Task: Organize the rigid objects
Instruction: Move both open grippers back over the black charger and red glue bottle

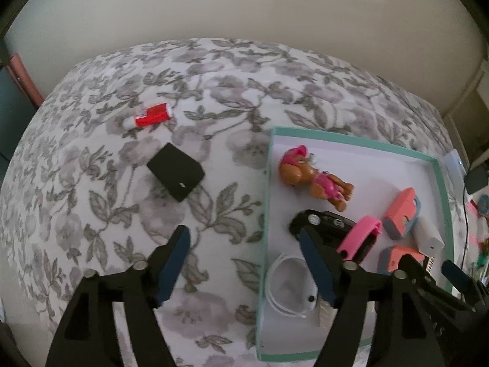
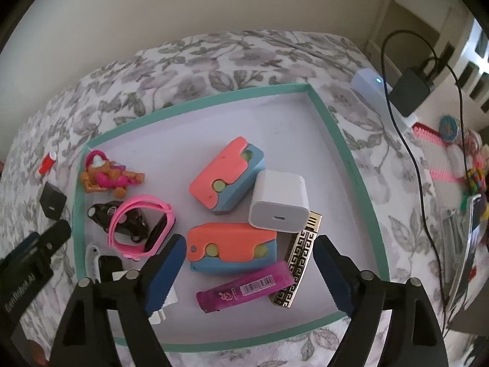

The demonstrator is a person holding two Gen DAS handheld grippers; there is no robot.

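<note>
Jaws of both grippers, left point(image 1: 244, 263) and right point(image 2: 249, 270), stand spread and empty; the black box point(image 1: 176, 176) and red tube point(image 1: 149, 116) lie on the bed point(image 1: 91, 214) outside the tray point(image 1: 266, 202), ahead-left of the nearer left gripper.
</note>
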